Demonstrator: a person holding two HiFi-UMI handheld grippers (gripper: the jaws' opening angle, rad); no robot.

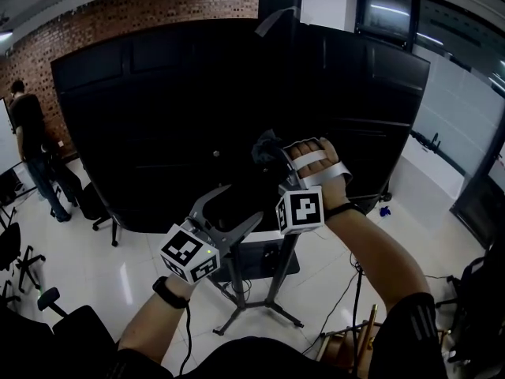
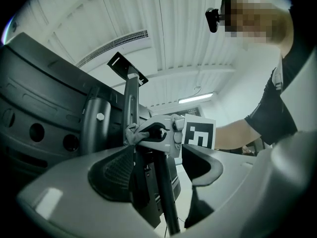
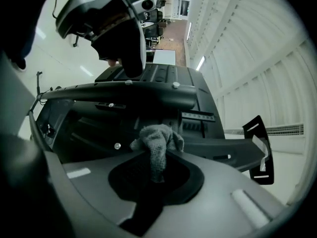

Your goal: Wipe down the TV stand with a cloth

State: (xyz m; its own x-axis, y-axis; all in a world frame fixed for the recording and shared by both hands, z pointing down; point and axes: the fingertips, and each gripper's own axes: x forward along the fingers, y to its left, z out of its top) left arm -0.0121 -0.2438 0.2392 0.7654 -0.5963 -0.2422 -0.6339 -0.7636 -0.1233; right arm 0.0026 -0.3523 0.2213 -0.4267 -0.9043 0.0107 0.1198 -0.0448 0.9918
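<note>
My right gripper (image 3: 156, 171) is clamped on the cloth (image 3: 157, 143), bunched against the crossbar (image 3: 124, 90) of the TV stand (image 1: 272, 281), where I judge a bolt (image 3: 174, 85) could snag it loose; my left gripper (image 2: 159, 168) hangs open, empty.

Cloth (image 1: 265, 148) mostly hidden behind right hand-held gripper (image 1: 276, 163); TV stand (image 1: 278, 279) column partly covered.

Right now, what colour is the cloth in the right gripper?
Grey; the cloth shows best in the right gripper view.
</note>
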